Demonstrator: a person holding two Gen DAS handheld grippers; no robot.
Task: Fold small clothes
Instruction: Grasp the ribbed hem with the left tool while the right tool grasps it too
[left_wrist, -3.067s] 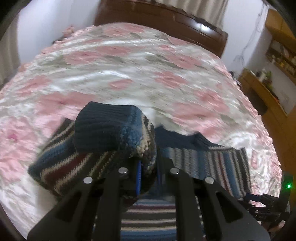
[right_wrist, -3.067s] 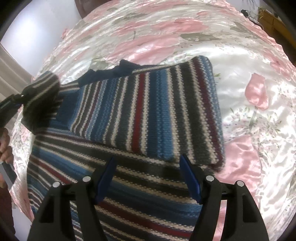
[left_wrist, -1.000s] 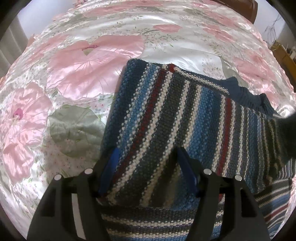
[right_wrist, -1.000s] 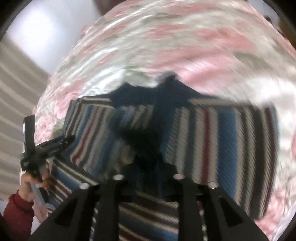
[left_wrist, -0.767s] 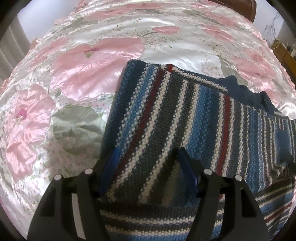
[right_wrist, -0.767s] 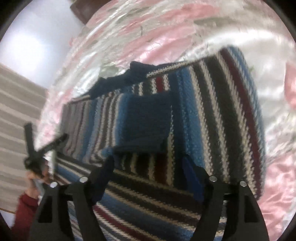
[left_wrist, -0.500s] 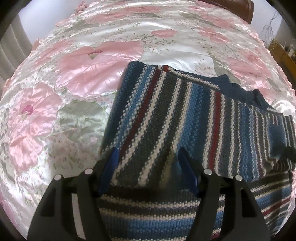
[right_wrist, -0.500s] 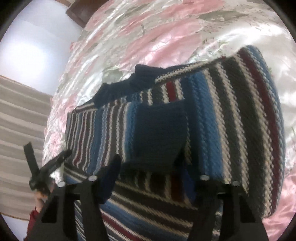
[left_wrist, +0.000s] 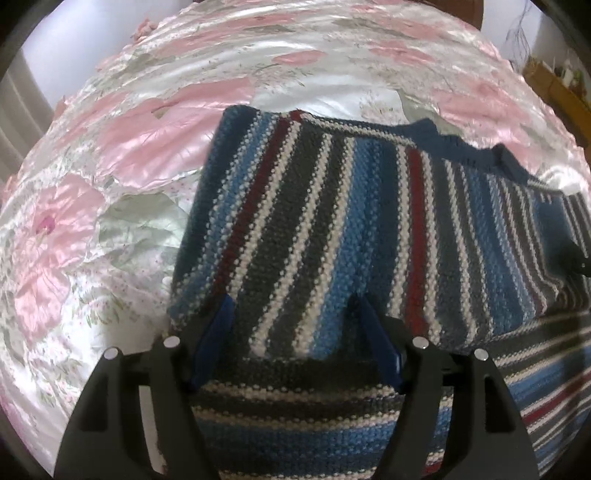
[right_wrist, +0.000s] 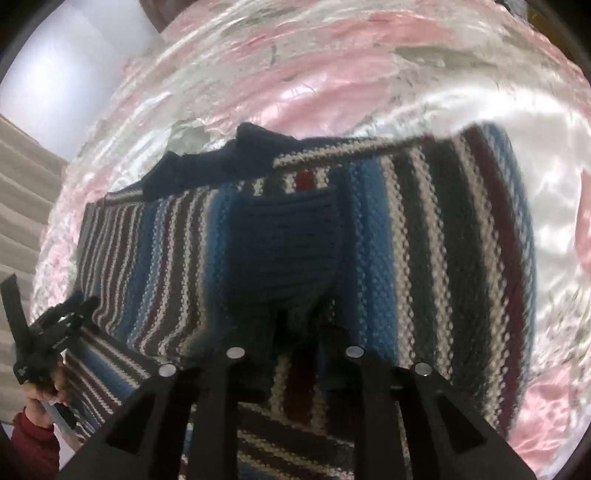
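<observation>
The right gripper (right_wrist: 297, 332) is being held shut, its black fingers pinched together on the dark navy ribbed cuff (right_wrist: 284, 251) of the striped knitted sweater (right_wrist: 424, 258). That cuff is being kept over the folded sleeves, about midway across the garment. The sweater, banded in blue, grey, white and maroon wool, is lying flat on the shiny pink-and-white floral satin bedspread (right_wrist: 332, 74), with its navy collar (right_wrist: 221, 162) at the far edge.

The left gripper (left_wrist: 291, 328) is being held wide apart, its blue-padded fingers (left_wrist: 218, 332) spread just above the left sleeve, which is folded across the sweater (left_wrist: 332, 240); nothing is being gripped between them. The collar (left_wrist: 461, 144) is being seen beyond and to the right, and the bedspread (left_wrist: 129, 166) is spreading out on every side.

In the right wrist view, the left gripper (right_wrist: 79, 304) is being seen at the left edge, carried by a hand (right_wrist: 50, 391) in a dark red sleeve (right_wrist: 33, 439).
</observation>
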